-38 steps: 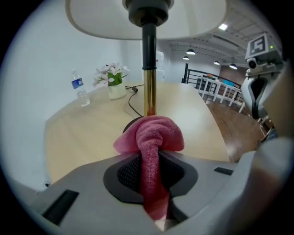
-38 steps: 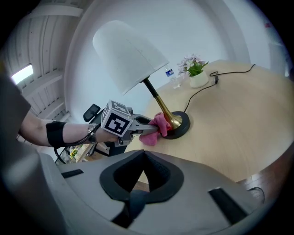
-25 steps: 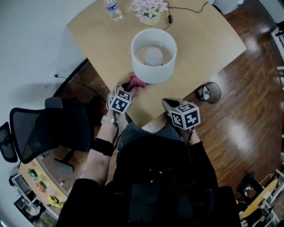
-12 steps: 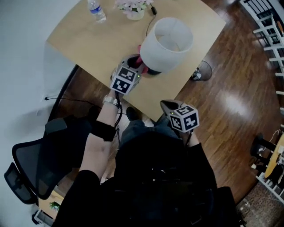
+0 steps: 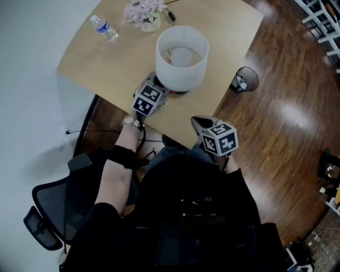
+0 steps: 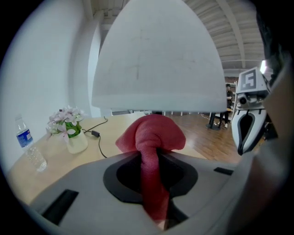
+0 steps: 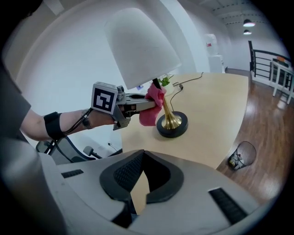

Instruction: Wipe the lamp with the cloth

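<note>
Cloth look: the cloth [image 6: 154,137] is red and soft, squashed into a long roll with a puffy lump at the front.
Cloth direction: its long side runs along the jaws and out past the tips, and the loose end hangs down.
Cloth place: just under the rim of the lamp shade [image 7: 140,43], right beside the thin gold stem [image 7: 166,103]. I cannot tell if it touches the stem.
Lamp look: the lamp [image 5: 181,58] has a white shade, a gold stem and a round black base [image 7: 172,126].
Lamp direction: it stands straight up, long side up and down, open top facing up.
Lamp place: on the tan table [image 5: 106,53], near the edge by the person.
Left gripper: the left gripper [image 7: 143,105] has its 2 jaws squeezing the cloth.
Right gripper: the right gripper [image 7: 137,186] is back from the lamp, with a small gap and nothing in it.
Around: a water bottle [image 5: 103,28] and 1 pot of flowers [image 5: 142,13] sit at the far side of the table. A bin [image 5: 244,79] stands on the floor.
</note>
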{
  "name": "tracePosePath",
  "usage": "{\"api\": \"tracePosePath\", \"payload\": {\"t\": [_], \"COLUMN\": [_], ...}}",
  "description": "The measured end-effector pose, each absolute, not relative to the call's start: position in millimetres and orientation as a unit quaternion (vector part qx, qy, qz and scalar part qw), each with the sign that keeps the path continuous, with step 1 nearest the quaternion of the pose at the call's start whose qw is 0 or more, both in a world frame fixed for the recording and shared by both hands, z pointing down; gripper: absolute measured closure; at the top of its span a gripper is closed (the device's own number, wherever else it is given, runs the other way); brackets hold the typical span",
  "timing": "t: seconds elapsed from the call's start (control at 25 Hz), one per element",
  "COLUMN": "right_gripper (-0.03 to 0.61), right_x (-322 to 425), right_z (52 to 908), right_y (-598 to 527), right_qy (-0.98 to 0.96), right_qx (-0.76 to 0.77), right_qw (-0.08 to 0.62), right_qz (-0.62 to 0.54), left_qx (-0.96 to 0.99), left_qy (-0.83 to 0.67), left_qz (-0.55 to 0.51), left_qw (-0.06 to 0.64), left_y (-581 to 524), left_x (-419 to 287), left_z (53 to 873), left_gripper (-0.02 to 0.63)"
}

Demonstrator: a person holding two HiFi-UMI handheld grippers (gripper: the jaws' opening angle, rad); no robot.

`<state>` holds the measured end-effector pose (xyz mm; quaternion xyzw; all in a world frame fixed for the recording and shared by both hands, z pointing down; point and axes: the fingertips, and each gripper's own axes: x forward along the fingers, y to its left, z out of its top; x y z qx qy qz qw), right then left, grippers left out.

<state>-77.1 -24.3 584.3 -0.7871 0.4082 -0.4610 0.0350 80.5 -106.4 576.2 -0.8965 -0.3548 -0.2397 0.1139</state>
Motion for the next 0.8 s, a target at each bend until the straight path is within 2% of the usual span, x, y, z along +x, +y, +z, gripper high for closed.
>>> {"api": "tracePosePath", "payload": {"t": [0.12,0.48,0.8], "right_gripper": [0.572,0.572,0.572], "right_x": [-75,-70,-67], "right_z": [584,604,614], "right_y": [-17,-4,-1], "right_qy": [0.409,0.398,0.326], "right_qx": [-0.788,-0.787,-0.816], "right_qw": [0.047,0.096,0.118], "right_qz": [-0.458,-0.462,-0.462], "left_qx": [-0.885,-0.819,-0.772], "left_qy": [-0.359,-0.367,-0.381], "left_qz": [-0.265,-0.373,-0.401], "left_qw": [0.130,0.236,0.312], "left_y": [-102,-103,-139], "left_x": [74,55,49], "left_z": [591,665,686], "left_gripper": [0.528,0.528,0.528]}}
